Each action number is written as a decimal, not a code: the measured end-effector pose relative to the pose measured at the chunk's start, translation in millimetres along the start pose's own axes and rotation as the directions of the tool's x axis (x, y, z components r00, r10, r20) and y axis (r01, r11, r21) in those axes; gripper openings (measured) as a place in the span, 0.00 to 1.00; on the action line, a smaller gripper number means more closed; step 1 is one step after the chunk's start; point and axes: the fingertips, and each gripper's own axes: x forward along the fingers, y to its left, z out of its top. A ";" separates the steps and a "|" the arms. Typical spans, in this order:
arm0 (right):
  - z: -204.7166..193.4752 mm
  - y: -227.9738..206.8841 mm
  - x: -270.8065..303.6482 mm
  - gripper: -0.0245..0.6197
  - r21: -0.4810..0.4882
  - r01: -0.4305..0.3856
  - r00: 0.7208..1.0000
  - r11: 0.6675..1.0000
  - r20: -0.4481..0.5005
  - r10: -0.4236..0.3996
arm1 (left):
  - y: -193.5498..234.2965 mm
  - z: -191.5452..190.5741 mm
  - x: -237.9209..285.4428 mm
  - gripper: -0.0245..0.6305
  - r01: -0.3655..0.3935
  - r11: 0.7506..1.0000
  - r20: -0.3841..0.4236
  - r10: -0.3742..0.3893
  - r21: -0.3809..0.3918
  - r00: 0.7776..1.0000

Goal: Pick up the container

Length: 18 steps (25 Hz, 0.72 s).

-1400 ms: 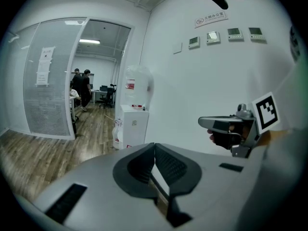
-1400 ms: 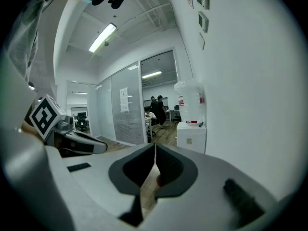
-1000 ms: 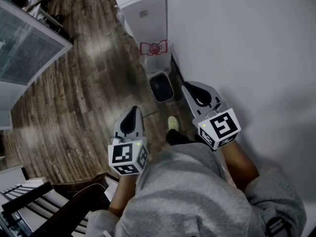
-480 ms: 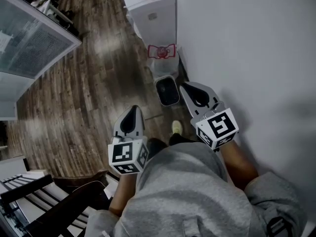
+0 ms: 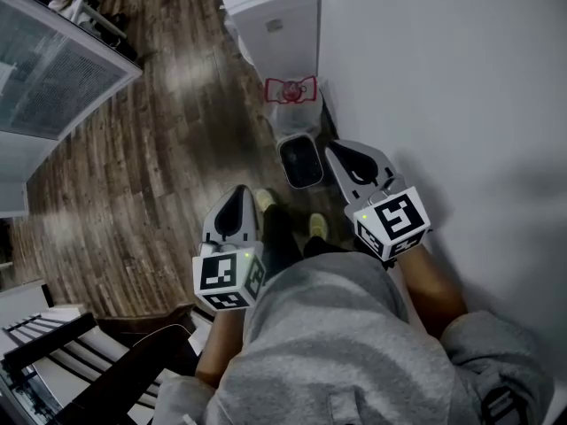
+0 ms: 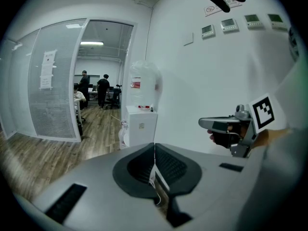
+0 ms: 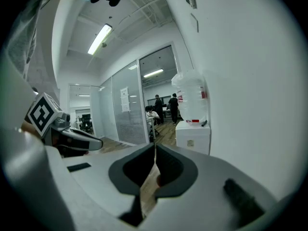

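Note:
A small dark bin with a pale rim stands on the wood floor against the white wall, just below a water dispenser. My left gripper is held out over the floor, shut and empty, short of the bin and to its left. My right gripper is shut and empty too, its tip close beside the bin's right edge in the head view. In the left gripper view the jaws meet, and the right gripper shows at the right. In the right gripper view the jaws also meet. The bin shows in neither gripper view.
A white bag with red print hangs on the dispenser's front, and a water bottle stands on top. A glass partition runs along the left. A dark chair is behind at lower left. People stand far down the corridor.
The bin and dispenser have come nearer in the head view as the person walks forward. A foot has stepped out between the grippers. Both grippers stay shut.

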 end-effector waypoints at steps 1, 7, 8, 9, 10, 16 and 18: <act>-0.8 -2.8 4.2 0.08 0.002 0.006 1.000 1.000 -0.004 -0.006 | 2.1 -1.2 4.8 0.06 0.011 1.000 -0.003 -0.011 0.000 1.000; 1.0 -16.5 40.5 0.08 -0.002 0.043 0.998 0.999 -0.040 -0.043 | 24.0 3.5 42.0 0.06 0.066 0.998 -0.028 -0.066 -0.004 0.997; 1.9 -19.4 48.3 0.08 -0.002 0.050 0.998 0.999 -0.047 -0.050 | 28.5 3.7 49.0 0.06 0.074 0.997 -0.037 -0.074 -0.007 0.997; 2.2 -22.8 56.7 0.08 -0.001 0.055 0.997 0.998 -0.053 -0.055 | 33.2 3.8 56.8 0.06 0.081 0.997 -0.045 -0.081 -0.007 0.996; 1.2 -26.7 65.4 0.08 -0.001 0.061 0.996 0.998 -0.061 -0.061 | 38.3 3.5 65.6 0.06 0.087 0.996 -0.053 -0.087 -0.004 0.995; -20.2 -40.5 116.1 0.08 -0.006 0.090 0.986 0.996 -0.142 -0.089 | 76.6 -4.4 112.1 0.06 0.110 0.994 -0.108 -0.111 -0.011 0.988; -32.3 -41.1 134.0 0.08 -0.013 0.088 0.979 0.996 -0.182 -0.089 | 88.1 -8.0 123.4 0.06 0.119 0.993 -0.126 -0.121 -0.025 0.985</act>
